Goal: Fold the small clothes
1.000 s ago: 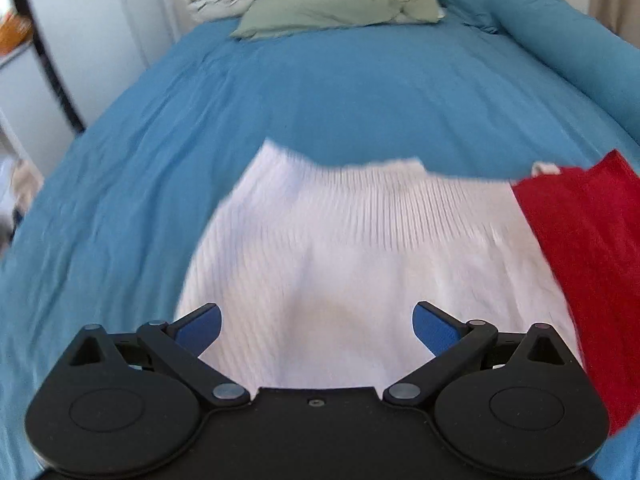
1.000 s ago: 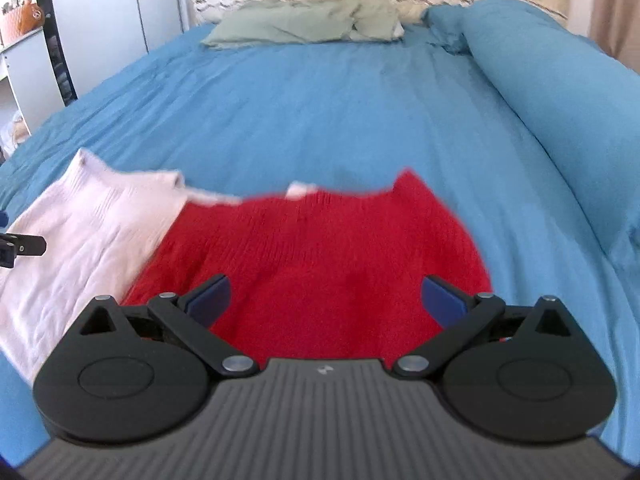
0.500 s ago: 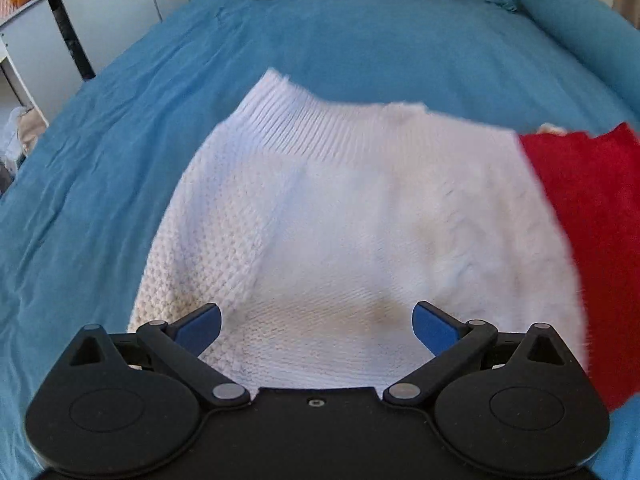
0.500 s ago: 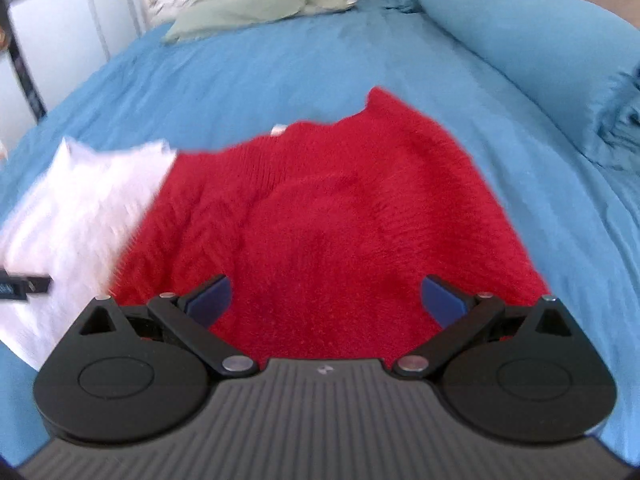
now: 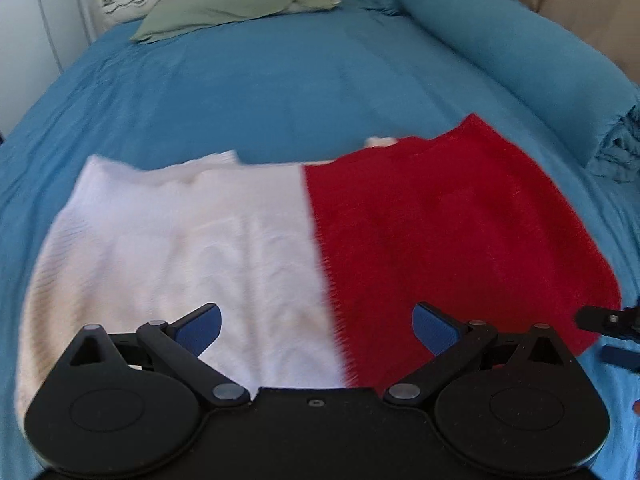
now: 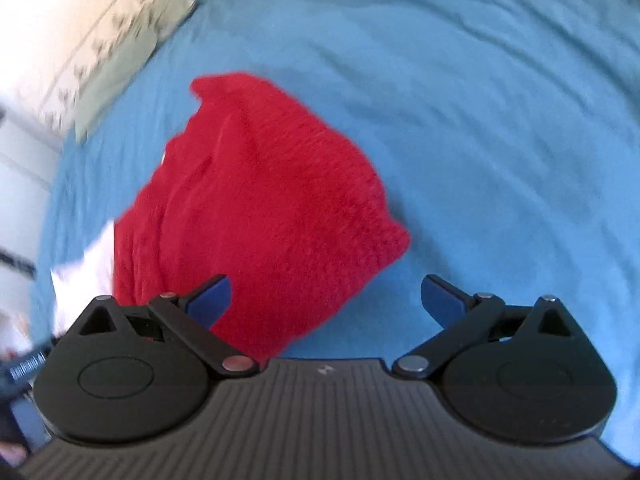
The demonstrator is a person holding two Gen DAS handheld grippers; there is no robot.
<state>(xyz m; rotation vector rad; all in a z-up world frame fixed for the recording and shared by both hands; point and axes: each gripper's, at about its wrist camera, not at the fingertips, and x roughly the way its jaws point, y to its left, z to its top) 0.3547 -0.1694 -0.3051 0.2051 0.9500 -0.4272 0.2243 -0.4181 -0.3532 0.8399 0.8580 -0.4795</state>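
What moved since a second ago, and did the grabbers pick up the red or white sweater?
Only the grabbers moved. The left gripper swung right, so it now faces the seam between the white sweater and the red sweater. The right gripper swung right and twisted, now over the red sweater's edge. Nothing was picked up; both stay open. The sweaters still lie flat, side by side, on the blue bed.

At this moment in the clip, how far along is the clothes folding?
Done: the white knit garment and the red knit garment lie flat, edges touching, on the blue bedspread; whether they are already folded I cannot tell. In hand: nothing, since the left hand-held gripper and the right hand-held gripper are both open and empty above them. Left: possibly grasping an edge and folding.
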